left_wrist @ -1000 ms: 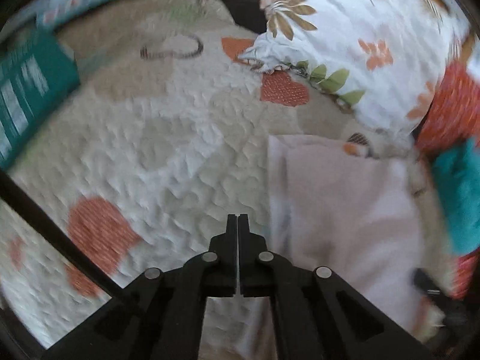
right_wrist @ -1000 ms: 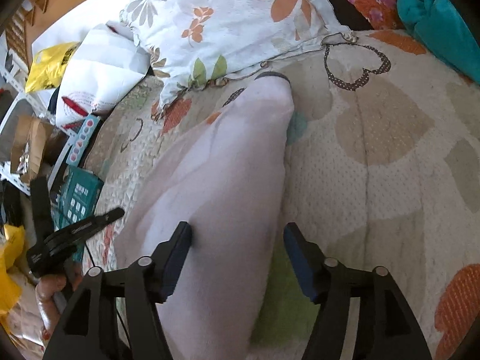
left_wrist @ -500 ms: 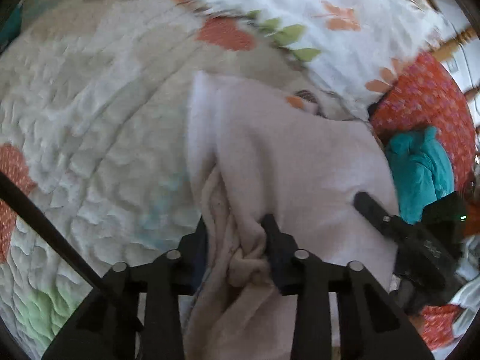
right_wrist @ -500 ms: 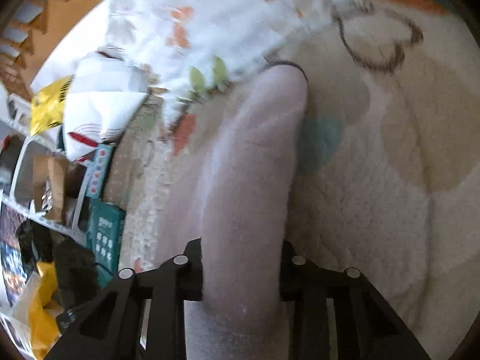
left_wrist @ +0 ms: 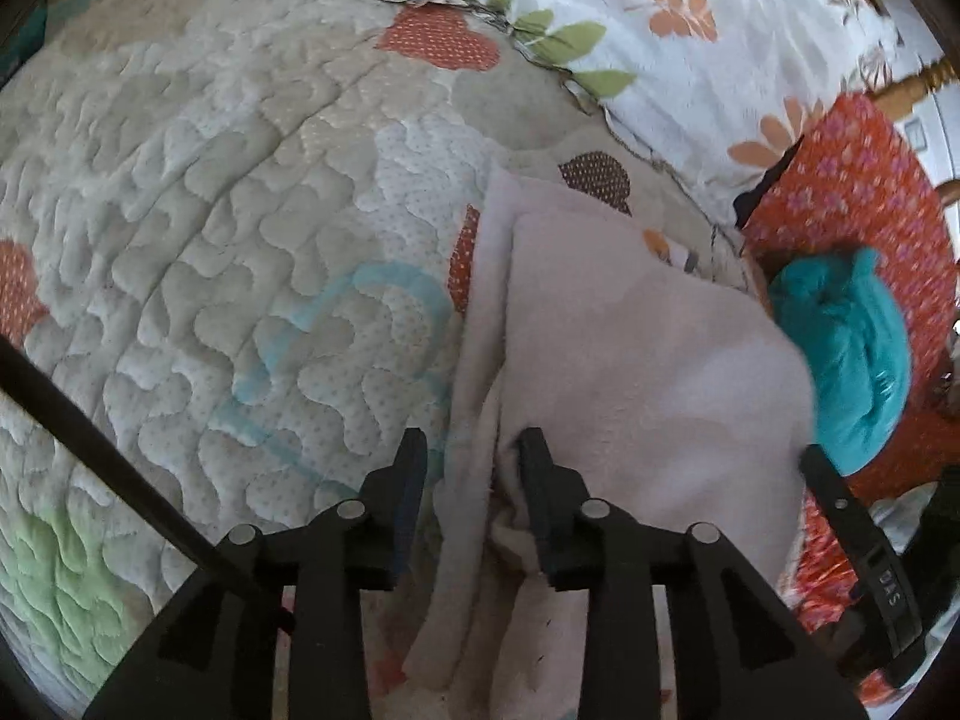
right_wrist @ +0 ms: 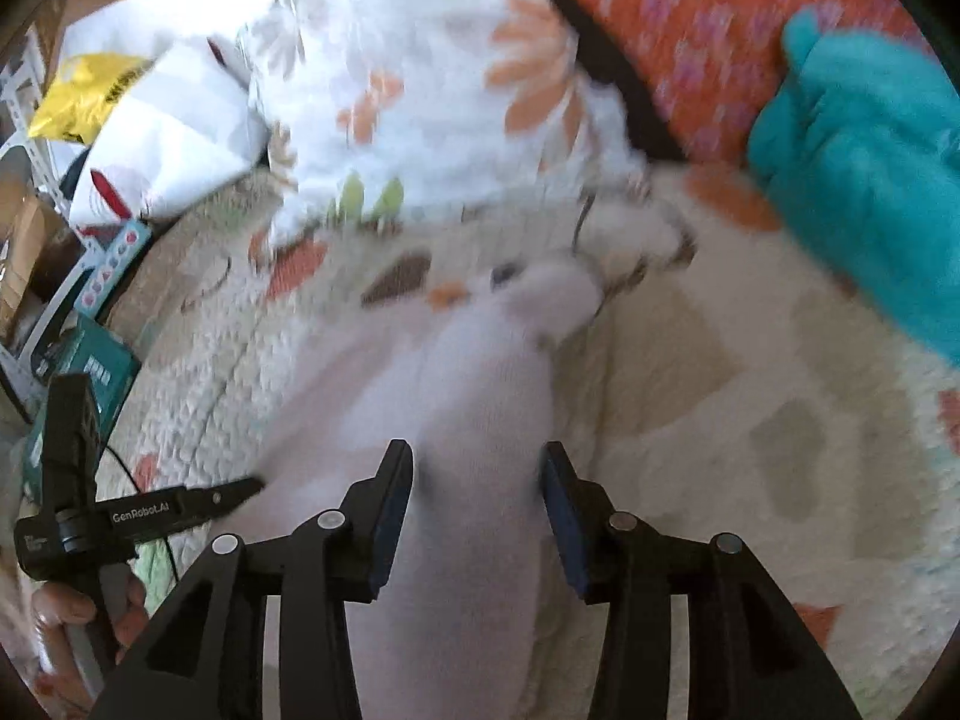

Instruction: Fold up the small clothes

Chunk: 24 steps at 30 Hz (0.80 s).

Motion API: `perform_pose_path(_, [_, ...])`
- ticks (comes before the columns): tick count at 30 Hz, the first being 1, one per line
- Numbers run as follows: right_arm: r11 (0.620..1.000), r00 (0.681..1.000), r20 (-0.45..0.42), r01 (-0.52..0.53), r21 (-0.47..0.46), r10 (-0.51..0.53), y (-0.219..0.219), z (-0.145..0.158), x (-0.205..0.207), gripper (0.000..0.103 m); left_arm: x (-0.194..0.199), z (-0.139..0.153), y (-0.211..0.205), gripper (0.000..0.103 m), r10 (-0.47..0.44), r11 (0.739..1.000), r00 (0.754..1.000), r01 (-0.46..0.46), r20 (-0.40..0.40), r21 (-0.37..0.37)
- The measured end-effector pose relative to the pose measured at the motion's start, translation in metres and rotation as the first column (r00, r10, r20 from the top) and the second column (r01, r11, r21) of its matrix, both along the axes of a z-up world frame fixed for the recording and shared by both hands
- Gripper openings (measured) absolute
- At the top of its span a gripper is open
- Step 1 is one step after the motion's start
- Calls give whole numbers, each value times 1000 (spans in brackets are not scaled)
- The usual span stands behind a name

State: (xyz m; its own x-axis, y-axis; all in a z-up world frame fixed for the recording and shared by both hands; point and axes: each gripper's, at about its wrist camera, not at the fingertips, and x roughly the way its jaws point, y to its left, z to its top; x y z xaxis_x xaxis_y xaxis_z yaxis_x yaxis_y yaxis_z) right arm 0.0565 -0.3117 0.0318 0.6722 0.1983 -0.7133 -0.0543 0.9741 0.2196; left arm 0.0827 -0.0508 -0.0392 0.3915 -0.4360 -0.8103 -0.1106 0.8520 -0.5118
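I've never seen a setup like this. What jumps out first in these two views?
A pale pink fleece garment lies folded on a quilted bedspread patterned with hearts. It runs between the fingers of both black grippers, the left gripper and the right gripper, whose jaws stand apart around the cloth. Beyond it sit a floral pillow and, to the right, a bright teal cloth on an orange cushion.

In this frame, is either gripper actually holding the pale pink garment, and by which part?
It cannot be told for certain. The left gripper straddles a bunched edge fold of the pale pink garment, and the right gripper straddles its near end, but both sets of jaws look spread, not pinching.
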Motion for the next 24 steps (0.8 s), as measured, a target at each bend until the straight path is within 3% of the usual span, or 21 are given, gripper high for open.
perform_pose_path(2, [999, 998, 56, -5, -40, 7, 4, 13, -5, 48, 0, 2, 4, 35, 7, 1000, 1000, -7, -2, -19])
perform_pose_path(5, [998, 997, 58, -50, -34, 52, 15, 18, 2, 32, -6, 9, 9, 38, 21, 1000, 1000, -21, 12, -22])
perform_pose_path(8, [999, 998, -23, -50, -8, 50, 23, -1, 31, 32, -9, 18, 14, 44, 38, 999, 998, -37, 48, -10])
perform_pose_path(11, [1000, 979, -201, -9, -1, 9, 27, -48, 74, 32, -10, 24, 18, 46, 32, 999, 997, -33, 68, 7])
perform_pose_path(13, [1000, 983, -184, 3, -16, -6, 29, -60, 84, 32, -12, 27, 22, 46, 28, 999, 997, -29, 77, 14])
perform_pose_path(16, [993, 983, -183, -12, -115, -9, 47, -46, 88, 34, -12, 33, 30, 47, 31, 999, 995, -33, 96, 15])
perform_pose_path(19, [994, 991, -86, -104, 17, 105, 62, -21, 77, 34, -12, 41, 39, 53, 57, 998, 991, -60, 124, 22])
perform_pose_path(20, [984, 983, -102, -141, 110, 152, 68, -23, 80, 34, -12, 43, 42, 54, 69, 997, 989, -72, 131, 23])
perform_pose_path(22, [966, 966, -155, -174, 192, 205, 81, -38, 86, 34, -11, 45, 46, 55, 86, 995, 986, -91, 140, 28])
perform_pose_path(24, [933, 925, -253, -203, 296, 282, 96, -73, 98, 35, -11, 45, 48, 55, 88, 995, 986, -93, 143, 34])
